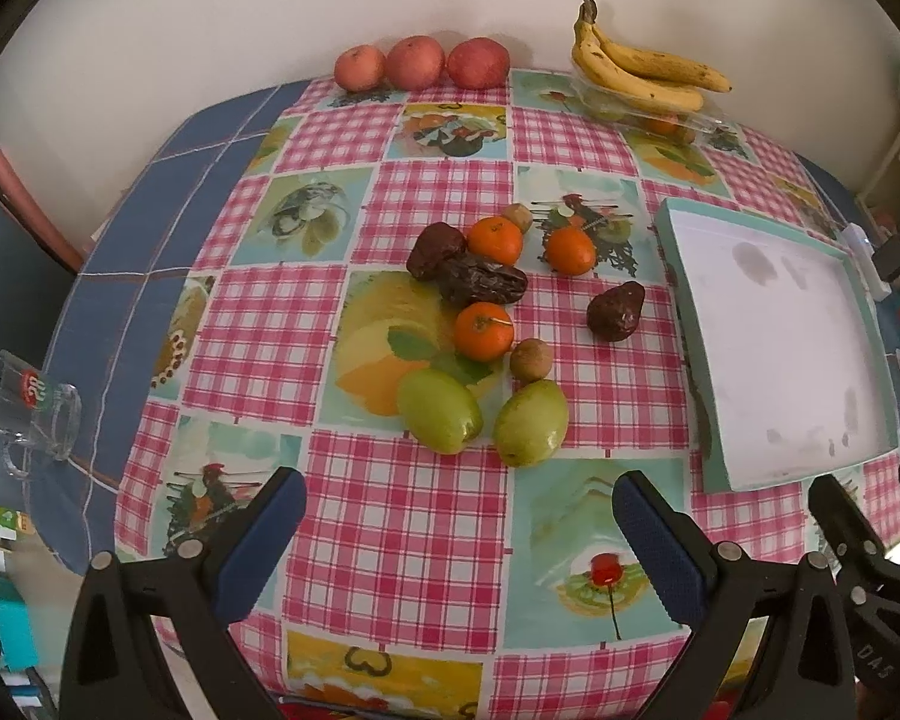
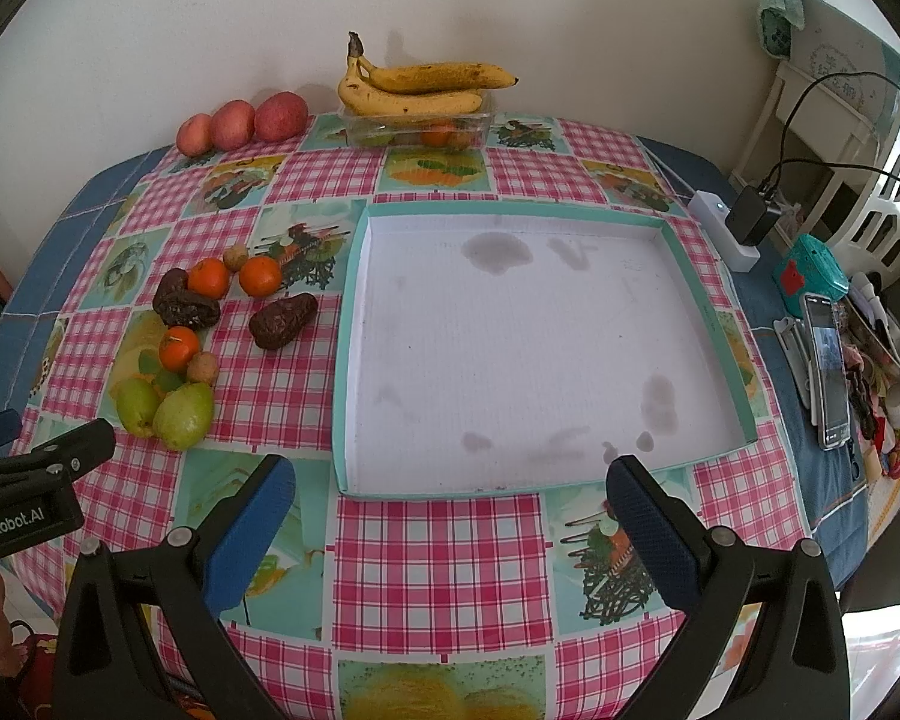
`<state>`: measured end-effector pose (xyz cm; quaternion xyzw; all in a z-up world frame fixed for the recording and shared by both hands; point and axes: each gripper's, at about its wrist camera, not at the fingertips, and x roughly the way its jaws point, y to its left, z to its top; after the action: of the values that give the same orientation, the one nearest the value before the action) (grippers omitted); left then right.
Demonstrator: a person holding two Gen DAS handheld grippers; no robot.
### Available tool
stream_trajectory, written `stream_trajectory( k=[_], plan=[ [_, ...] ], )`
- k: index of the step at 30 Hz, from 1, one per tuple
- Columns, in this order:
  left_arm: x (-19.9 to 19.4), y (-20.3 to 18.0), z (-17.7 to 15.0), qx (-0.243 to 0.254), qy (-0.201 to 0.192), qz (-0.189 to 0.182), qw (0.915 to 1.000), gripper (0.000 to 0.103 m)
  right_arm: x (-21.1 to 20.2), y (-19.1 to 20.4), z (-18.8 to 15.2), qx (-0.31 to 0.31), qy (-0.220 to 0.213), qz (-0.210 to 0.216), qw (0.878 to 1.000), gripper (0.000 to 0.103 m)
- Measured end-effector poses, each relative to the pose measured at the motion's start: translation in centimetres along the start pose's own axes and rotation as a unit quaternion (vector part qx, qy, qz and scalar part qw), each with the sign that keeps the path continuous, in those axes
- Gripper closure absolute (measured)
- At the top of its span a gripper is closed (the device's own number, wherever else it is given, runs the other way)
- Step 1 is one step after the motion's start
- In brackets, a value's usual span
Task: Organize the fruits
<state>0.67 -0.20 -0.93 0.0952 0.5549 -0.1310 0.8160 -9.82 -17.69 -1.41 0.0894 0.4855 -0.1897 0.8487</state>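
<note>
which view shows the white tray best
The right wrist view: the tray lies centred, with all four teal rims and its stained floor visible. The left wrist view shows it squeezed against the right edge and distorted.

A table (image 2: 810,480) is wearing a pink checked tablecloth (image 2: 438,564). Lying on it are a shallow teal box (image 2: 354,312), three apples (image 1: 417,62), a clear tub (image 2: 417,127) under bananas (image 2: 414,87), and a pile of small fruits (image 1: 486,324). A glass mug (image 1: 30,414) is sitting at the left edge.
</note>
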Motion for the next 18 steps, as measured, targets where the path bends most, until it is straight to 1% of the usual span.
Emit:
stream_trajectory(
  k=[7,10,14,18],
  plan=[
    [0.8,0.3,0.9,-0.010,0.002,-0.005,0.9999,0.000,0.4,0.4,0.3,-0.011,0.013,0.000,1.000,0.000],
    [1.1,1.0,1.8,-0.023,-0.003,-0.011,0.9997,0.000,0.6,0.5,0.5,-0.009,0.015,0.008,1.000,0.000],
    [0.8,2.4,3.1,-0.061,-0.032,-0.022,0.9974,0.000,1.1,0.9,1.2,-0.002,0.007,0.023,1.000,0.000],
    [0.6,3.8,4.4,-0.077,-0.066,-0.017,0.9947,0.000,1.4,1.5,2.6,0.001,-0.017,0.042,0.999,0.000]
  ],
)
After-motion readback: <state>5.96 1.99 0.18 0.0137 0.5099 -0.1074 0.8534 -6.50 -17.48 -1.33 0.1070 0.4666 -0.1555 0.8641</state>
